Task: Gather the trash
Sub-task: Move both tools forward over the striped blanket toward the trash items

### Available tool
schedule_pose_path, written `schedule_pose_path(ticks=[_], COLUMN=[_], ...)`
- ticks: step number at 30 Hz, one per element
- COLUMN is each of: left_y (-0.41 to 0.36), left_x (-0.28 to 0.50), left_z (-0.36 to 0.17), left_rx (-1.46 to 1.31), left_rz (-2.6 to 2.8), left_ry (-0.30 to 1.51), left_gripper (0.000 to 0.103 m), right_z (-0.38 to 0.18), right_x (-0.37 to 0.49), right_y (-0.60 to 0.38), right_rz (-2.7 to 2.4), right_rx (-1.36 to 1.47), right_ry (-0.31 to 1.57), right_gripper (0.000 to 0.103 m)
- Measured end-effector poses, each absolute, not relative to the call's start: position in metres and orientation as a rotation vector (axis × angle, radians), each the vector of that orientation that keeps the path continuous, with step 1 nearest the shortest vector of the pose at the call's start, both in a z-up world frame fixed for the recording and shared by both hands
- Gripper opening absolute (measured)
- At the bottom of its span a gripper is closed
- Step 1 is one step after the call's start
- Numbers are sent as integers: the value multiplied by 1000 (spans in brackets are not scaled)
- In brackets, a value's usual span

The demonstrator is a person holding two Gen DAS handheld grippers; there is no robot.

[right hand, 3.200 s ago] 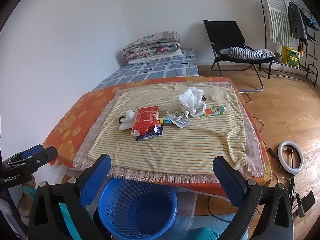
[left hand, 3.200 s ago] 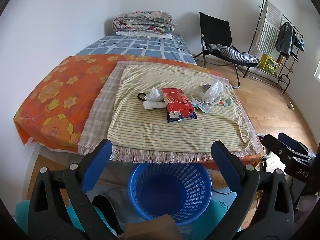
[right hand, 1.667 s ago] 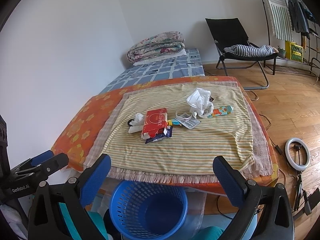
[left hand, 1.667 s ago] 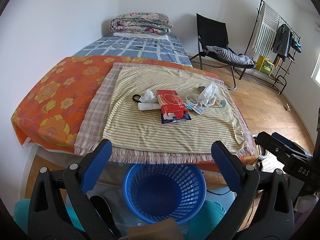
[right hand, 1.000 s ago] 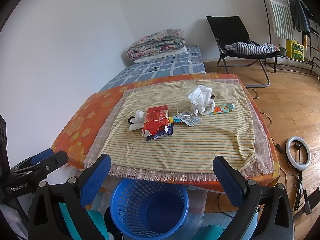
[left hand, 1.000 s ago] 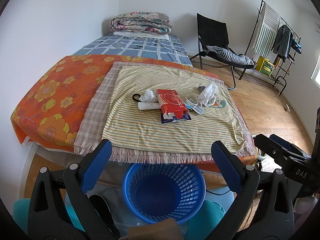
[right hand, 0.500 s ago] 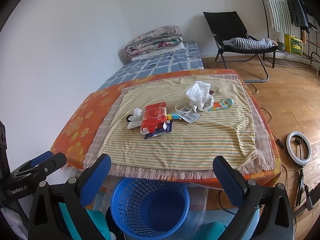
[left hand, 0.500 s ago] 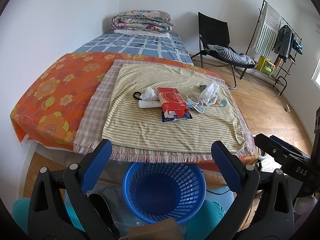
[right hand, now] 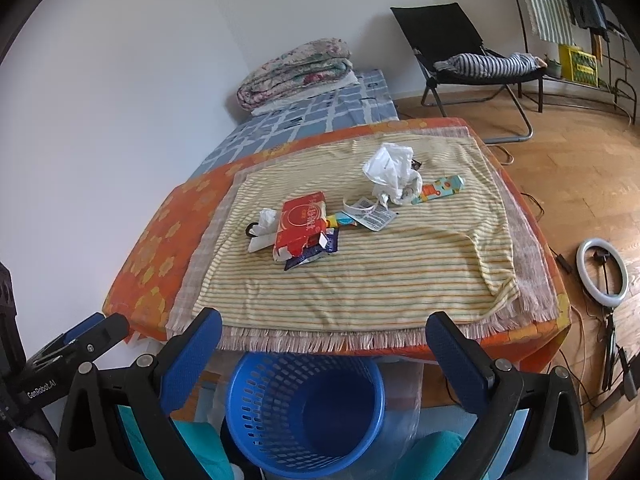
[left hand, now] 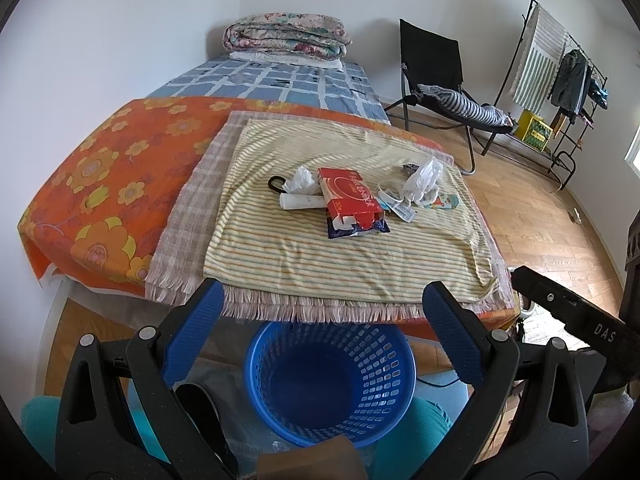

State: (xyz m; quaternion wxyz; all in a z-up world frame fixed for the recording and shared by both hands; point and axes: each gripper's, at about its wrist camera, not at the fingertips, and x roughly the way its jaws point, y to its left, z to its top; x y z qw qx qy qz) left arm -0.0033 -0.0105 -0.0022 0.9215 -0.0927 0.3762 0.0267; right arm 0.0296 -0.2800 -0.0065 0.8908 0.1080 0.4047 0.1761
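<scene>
Trash lies in a loose heap on a striped yellow cloth (left hand: 352, 256) (right hand: 400, 264): a torn red carton (left hand: 347, 197) (right hand: 299, 221), a dark blue wrapper (left hand: 360, 229) (right hand: 312, 254), crumpled white tissue (left hand: 298, 179) (right hand: 266, 218), a white plastic bag (left hand: 422, 175) (right hand: 390, 170), paper labels (left hand: 394, 206) (right hand: 370, 212) and a colourful tube (left hand: 444, 202) (right hand: 438, 188). A blue mesh basket (left hand: 332, 380) (right hand: 306, 404) stands empty on the floor below the near edge. My left gripper (left hand: 322, 300) and right gripper (right hand: 322, 330) hang open above the basket, holding nothing.
An orange flowered sheet (left hand: 104, 184) (right hand: 160, 240) covers the low bed. A folded quilt (left hand: 286, 38) (right hand: 296, 68) lies at the far end. A black chair (left hand: 440, 76) (right hand: 460, 40), a clothes rack (left hand: 560, 68), a ring light (right hand: 604, 272) and cables occupy the wood floor at right.
Both grippers have drifted slightly nearer and higher over the bed's near edge; the trash and basket have not moved. Both stay open.
</scene>
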Motion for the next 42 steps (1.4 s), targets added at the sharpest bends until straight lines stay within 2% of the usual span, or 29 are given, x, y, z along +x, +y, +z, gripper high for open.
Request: schedule_pose_path(ticks=[11,21,42], left_y=[7,21,15], left_x=[6,47,129], left_z=[-24,-39,-59], left_rx=[-218,-231,-264], left_rz=[82,25,-90], left_ry=[831,887,1005], left_gripper=[101,101,101], right_z=[-13,-27,-33], right_x=[42,69,141], right_y=[-290,-307,-308], right_rz=[311,282,274], right_rx=[230,297,176], right_ry=[827,835,873], right_gripper=[103,103,103])
